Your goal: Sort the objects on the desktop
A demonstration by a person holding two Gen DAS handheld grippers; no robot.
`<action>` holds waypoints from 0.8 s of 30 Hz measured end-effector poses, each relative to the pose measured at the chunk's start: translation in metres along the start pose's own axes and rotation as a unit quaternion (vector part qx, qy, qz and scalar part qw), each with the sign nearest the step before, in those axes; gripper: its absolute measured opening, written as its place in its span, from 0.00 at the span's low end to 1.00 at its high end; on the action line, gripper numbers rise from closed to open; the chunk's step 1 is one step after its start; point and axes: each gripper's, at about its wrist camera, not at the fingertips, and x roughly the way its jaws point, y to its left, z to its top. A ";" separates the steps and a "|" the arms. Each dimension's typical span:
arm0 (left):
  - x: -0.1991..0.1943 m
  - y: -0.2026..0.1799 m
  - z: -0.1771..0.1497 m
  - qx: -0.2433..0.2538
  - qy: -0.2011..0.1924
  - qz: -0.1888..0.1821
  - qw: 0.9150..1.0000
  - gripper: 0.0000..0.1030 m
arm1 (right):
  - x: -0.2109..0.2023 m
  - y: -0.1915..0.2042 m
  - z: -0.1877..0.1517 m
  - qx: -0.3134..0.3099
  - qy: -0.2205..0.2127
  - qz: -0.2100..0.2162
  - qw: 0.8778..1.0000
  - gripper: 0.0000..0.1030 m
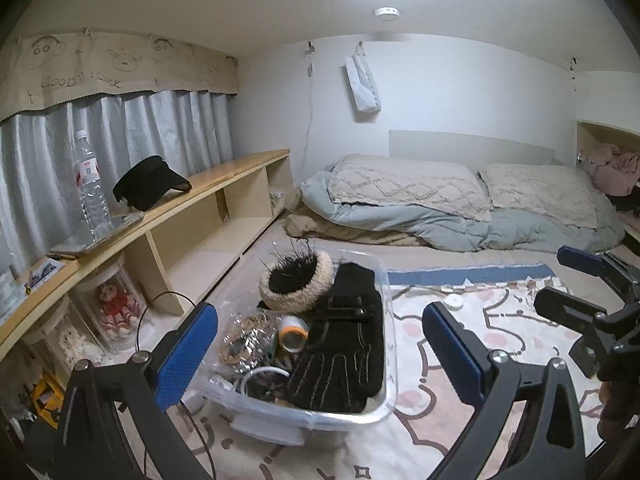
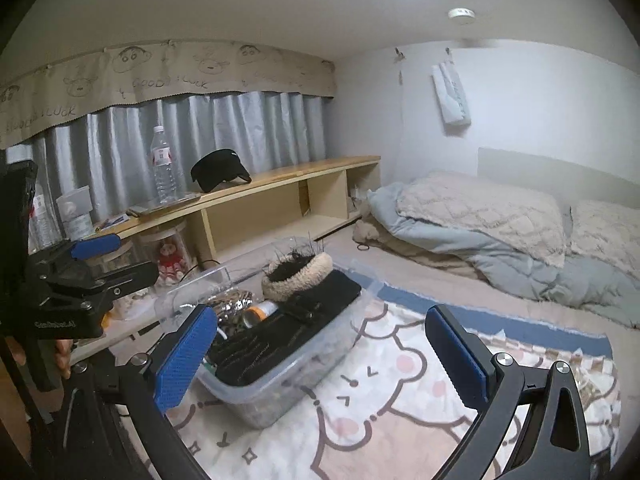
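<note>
Left gripper (image 1: 320, 350): jaws spread wide, nothing between the blue pads, touching nothing.
Right gripper (image 2: 322, 354): jaws equally wide, empty, hovering above the patterned blanket (image 2: 400, 400).
Clear bin (image 1: 384, 360): on the blanket, near centre-left.
Bin contents: black gloves (image 1: 344, 344), fleece-trimmed hat (image 1: 298, 280), small tube (image 1: 294, 334).

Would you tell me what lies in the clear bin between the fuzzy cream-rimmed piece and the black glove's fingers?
In the left wrist view, an orange-rimmed tube lies there, beside the black glove in the clear bin.
</note>
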 end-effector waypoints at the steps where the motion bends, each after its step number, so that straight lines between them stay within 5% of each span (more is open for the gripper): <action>1: 0.000 -0.003 -0.003 0.003 0.003 0.000 1.000 1.00 | -0.001 -0.001 -0.002 0.000 0.002 -0.001 1.000 1.00; 24: -0.016 -0.034 -0.046 0.037 0.018 -0.015 0.999 1.00 | -0.023 -0.012 -0.042 -0.021 0.031 -0.019 0.999 1.00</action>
